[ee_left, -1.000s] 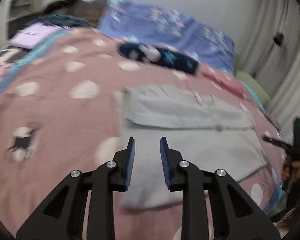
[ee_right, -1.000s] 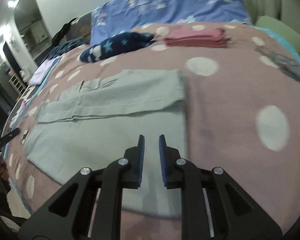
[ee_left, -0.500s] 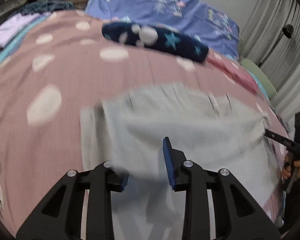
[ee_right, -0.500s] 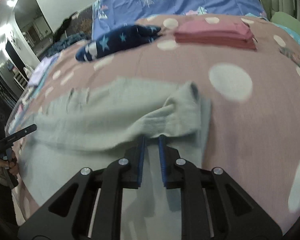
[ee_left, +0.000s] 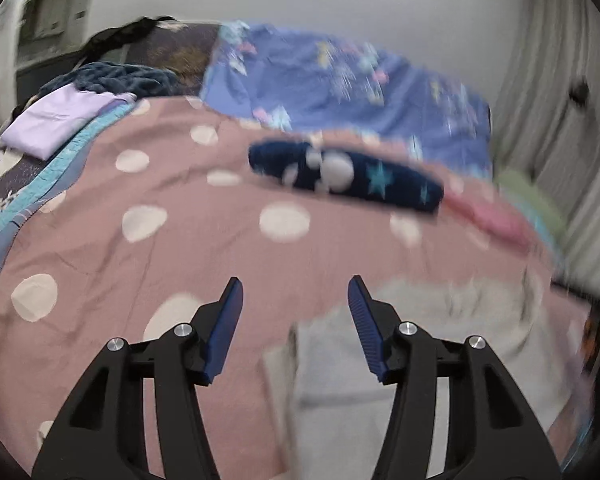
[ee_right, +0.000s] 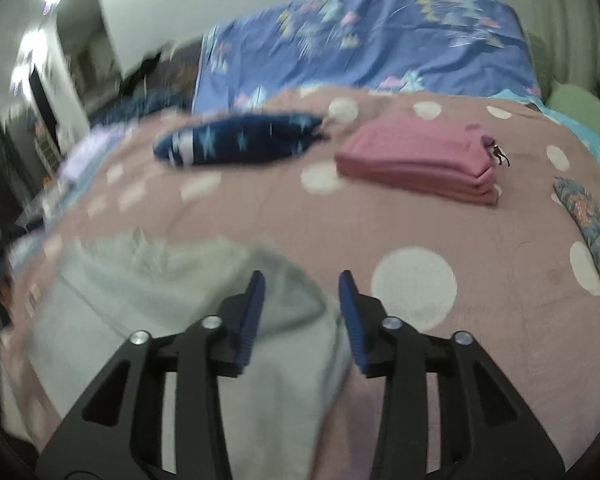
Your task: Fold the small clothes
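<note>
A pale grey garment (ee_left: 420,344) lies folded over on the pink spotted bedspread (ee_left: 140,280). My left gripper (ee_left: 295,282) hovers over the garment's left edge. Its jaws are opening, and only bedspread and the cloth's corner show beneath them. In the right wrist view the same grey garment (ee_right: 148,280) bulges up at its right end. My right gripper (ee_right: 302,276) stands over that bulge with its jaws opening. The cloth lies loose under and between the blue pads (ee_right: 252,312), which do not press on it.
A navy star-print garment (ee_right: 236,140) and a folded pink stack (ee_right: 416,160) lie farther up the bed. A blue patterned quilt (ee_left: 340,80) lies behind them, a lilac folded piece (ee_left: 60,120) at far left, and a floral cloth (ee_right: 592,224) at the right edge. Curtains hang on the right.
Both grippers closed on the grey garment's near edge and carried it forward over itself. Their jaws have now spread and let the cloth go, and both views have tipped up.
</note>
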The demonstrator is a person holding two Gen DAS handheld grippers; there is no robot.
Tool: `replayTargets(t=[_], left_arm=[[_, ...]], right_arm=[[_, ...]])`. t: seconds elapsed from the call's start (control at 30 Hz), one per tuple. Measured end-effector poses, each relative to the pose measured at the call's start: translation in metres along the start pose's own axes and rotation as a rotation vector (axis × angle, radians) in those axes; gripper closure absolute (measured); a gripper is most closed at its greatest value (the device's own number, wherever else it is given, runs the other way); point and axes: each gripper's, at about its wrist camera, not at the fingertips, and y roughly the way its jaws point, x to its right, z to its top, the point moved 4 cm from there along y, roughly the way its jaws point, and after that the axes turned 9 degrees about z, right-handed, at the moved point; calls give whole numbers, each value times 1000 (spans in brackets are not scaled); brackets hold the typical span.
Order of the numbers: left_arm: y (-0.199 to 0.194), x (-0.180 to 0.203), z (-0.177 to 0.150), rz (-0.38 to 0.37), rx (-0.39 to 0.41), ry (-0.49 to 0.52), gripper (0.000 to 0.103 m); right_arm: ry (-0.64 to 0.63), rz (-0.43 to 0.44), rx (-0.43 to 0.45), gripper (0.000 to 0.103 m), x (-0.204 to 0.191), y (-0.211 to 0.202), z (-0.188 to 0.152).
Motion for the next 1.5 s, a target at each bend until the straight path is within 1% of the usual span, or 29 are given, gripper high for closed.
replayTargets(t=[0.07, 0.1, 0.13, 0.2, 0.27, 0.3, 0.33, 0.37, 0.4, 0.47, 0.53, 0.6, 0.67, 0.7, 0.73, 0.77, 0.8, 0.83, 0.9, 0.93, 0.97, 1.0, 1.03, 1.13, 1.17, 1.23, 1.33, 1.43, 1.5], left_arm=[[12, 8, -21, 26, -69, 121, 40], [17, 11, -30, 39, -98, 170, 40], [22, 15, -38, 55, -127, 220, 40], [29, 24, -51, 75, -162, 319, 40], [35, 33, -55, 75, -168, 372, 37], [38, 36, -54, 75, -164, 387, 35], [40, 39, -52, 81, -157, 396, 35], [43, 41, -46, 101, -131, 397, 35], [44, 40, -39, 118, -105, 381, 35], [42, 32, -22, 130, -57, 297, 35], [36, 15, -4, 77, -17, 144, 34], [33, 6, 1, 27, -13, 70, 34], [31, 4, 0, 29, -18, 83, 34], [30, 4, -4, 39, -24, 105, 34], [28, 5, -8, 47, -35, 131, 34], [27, 6, -12, 49, -48, 154, 34], [26, 7, -17, 49, -57, 169, 34], [24, 7, -23, 47, -71, 185, 34], [21, 8, -33, 46, -90, 209, 29], [20, 9, -39, 52, -101, 232, 29], [20, 9, -42, 59, -108, 242, 29], [20, 10, -46, 67, -118, 253, 29], [18, 9, -48, 73, -124, 260, 29], [13, 5, -51, 78, -116, 249, 27], [13, 3, -50, 74, -113, 239, 27], [16, 2, -47, 65, -110, 226, 26], [22, 7, -43, 47, -105, 221, 26], [27, 21, -41, -5, -105, 234, 26], [29, 31, -43, -25, -111, 267, 26]], right_arm=[[-58, -8, -47, 50, -5, 13, -5], [-89, -8, -65, 43, -7, 20, -6], [-113, -10, -77, 40, -10, 26, -4], [-136, -11, -95, 39, -12, 38, -1], [-135, 2, -108, 40, -13, 51, 5], [-127, 10, -108, 61, -13, 55, 9], [-96, 28, -102, 102, -11, 59, 13], [-46, 30, -96, 102, -5, 61, 17], [31, 23, -64, 103, 6, 59, 21], [184, 22, -17, 103, 31, 53, 24], [295, 48, -2, 103, 53, 48, 19], [313, 124, -7, 102, 58, 45, 14], [277, 176, -17, 95, 53, 41, 14], [243, 193, -28, 80, 48, 39, 15], [200, 210, -44, 50, 41, 39, 17], [173, 215, -50, 39, 36, 39, 19], [132, 219, -63, 33, 29, 42, 22], [92, 229, -88, 33, 21, 48, 25], [34, 237, -151, 33, 8, 64, 28], [9, 226, -175, 37, 4, 70, 26], [-27, 195, -209, 48, -1, 80, 25], [-40, 161, -240, 95, -4, 88, 23], [-22, 149, -246, 99, -3, 91, 23], [156, 139, -68, 99, 24, 69, 35], [217, 121, -39, 99, 35, 64, 34], [314, 118, -33, 99, 55, 63, 28], [384, 129, -30, 98, 66, 63, 19], [381, 130, -38, 96, 64, 63, 15], [376, 129, -45, 94, 63, 65, 15]])
